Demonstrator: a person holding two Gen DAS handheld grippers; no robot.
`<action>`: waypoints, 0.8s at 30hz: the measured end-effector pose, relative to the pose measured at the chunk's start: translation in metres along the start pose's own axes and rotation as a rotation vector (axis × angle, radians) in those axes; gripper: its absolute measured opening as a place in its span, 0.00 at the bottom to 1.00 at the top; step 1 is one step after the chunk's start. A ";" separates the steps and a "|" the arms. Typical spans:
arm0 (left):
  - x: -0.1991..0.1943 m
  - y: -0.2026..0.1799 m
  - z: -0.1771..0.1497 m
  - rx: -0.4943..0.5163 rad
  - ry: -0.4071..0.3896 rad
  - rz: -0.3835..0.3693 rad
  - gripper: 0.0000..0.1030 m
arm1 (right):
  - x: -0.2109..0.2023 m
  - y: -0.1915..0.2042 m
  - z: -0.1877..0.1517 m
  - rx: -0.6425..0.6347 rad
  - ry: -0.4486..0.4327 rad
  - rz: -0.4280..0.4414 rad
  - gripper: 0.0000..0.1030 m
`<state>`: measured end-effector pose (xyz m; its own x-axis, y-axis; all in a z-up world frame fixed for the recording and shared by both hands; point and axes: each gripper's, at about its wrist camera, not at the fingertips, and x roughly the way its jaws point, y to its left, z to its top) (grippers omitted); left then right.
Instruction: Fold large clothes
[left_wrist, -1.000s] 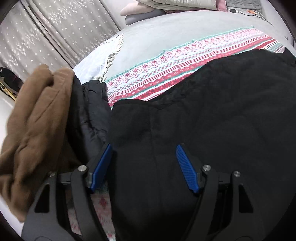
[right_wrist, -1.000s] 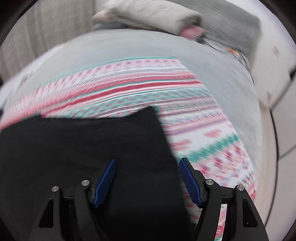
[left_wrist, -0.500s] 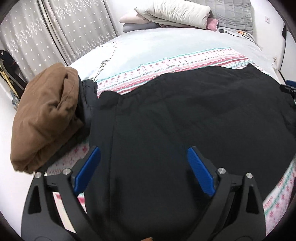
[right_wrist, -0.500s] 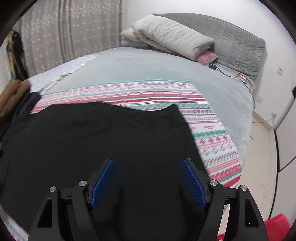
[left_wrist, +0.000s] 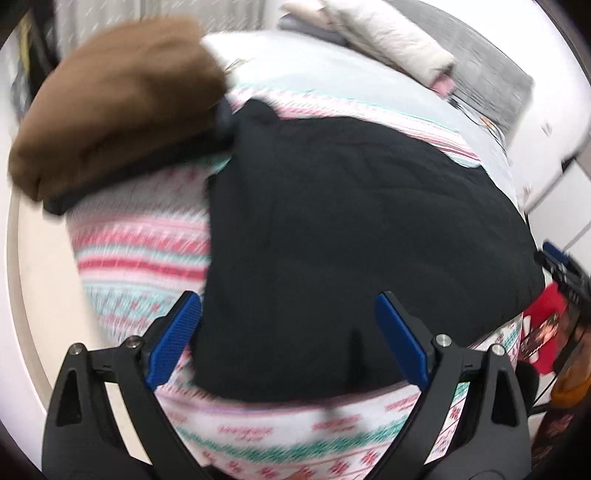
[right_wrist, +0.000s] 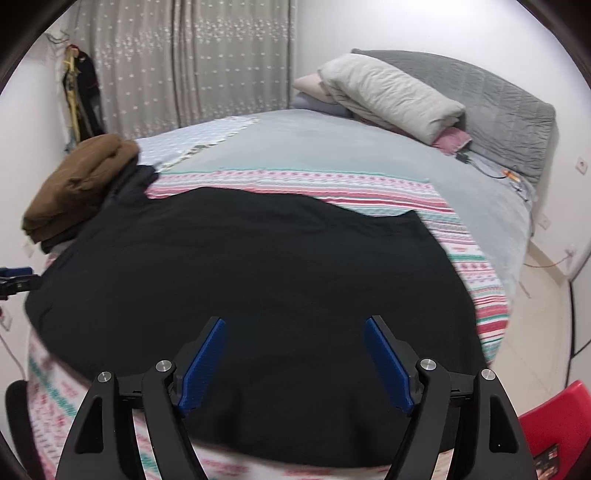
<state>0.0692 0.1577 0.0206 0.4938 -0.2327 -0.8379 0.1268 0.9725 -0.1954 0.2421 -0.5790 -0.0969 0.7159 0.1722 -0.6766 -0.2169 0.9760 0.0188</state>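
Observation:
A large black garment (left_wrist: 351, 229) lies spread flat on a patterned pink, red and green blanket (left_wrist: 140, 251) on the bed. It also shows in the right wrist view (right_wrist: 258, 273). My left gripper (left_wrist: 288, 339) is open and empty, raised above the garment's near left edge. My right gripper (right_wrist: 295, 358) is open and empty, raised above the garment's near edge. Neither touches the cloth.
A folded brown garment (right_wrist: 77, 181) lies on a dark one at the bed's left corner. Pillows (right_wrist: 391, 96) and a grey headboard (right_wrist: 509, 110) are at the far end. A red object (right_wrist: 554, 424) stands on the floor at the right. Curtains (right_wrist: 184, 62) hang behind.
Both grippers have pulled back and up from the black garment, so more of the bed shows. The left view has swung left and is blurred. The garment lies flat.

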 end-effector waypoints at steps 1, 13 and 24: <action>0.003 0.010 -0.004 -0.035 0.016 -0.017 0.92 | 0.001 0.007 -0.002 -0.008 0.003 0.014 0.76; 0.056 0.052 -0.026 -0.315 0.157 -0.391 0.92 | 0.020 0.062 -0.016 -0.059 0.044 0.105 0.76; 0.074 0.025 -0.035 -0.506 -0.037 -0.392 0.71 | 0.033 0.081 -0.025 0.003 0.047 0.182 0.76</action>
<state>0.0788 0.1653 -0.0638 0.5236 -0.5635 -0.6390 -0.1136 0.6971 -0.7079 0.2318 -0.4976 -0.1358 0.6331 0.3397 -0.6955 -0.3384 0.9296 0.1460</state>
